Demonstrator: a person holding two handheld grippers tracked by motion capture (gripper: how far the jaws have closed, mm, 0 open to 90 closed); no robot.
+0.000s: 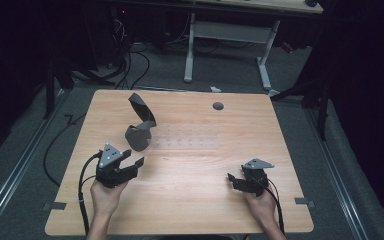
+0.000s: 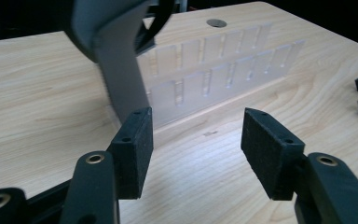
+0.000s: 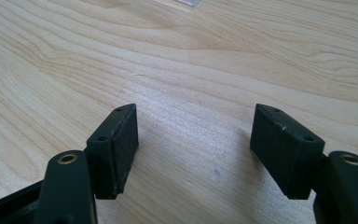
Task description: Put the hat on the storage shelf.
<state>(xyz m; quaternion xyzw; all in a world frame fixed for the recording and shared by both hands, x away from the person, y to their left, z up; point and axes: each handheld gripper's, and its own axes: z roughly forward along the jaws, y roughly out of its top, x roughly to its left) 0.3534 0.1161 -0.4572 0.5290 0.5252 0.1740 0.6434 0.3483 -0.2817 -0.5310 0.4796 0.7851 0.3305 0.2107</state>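
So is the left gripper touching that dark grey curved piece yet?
Apart. In the high view the left gripper stops short of the dark grey curved piece, with bare table between; its own view shows open jaws holding nothing.

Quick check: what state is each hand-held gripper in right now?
Left hand-held gripper: open, nothing between the pads, facing the grey curved object.
Right hand-held gripper: open, empty, over the bare table.

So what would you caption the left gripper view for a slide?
Open left gripper faces a grey curved piece and a clear slotted rack on the wooden table.
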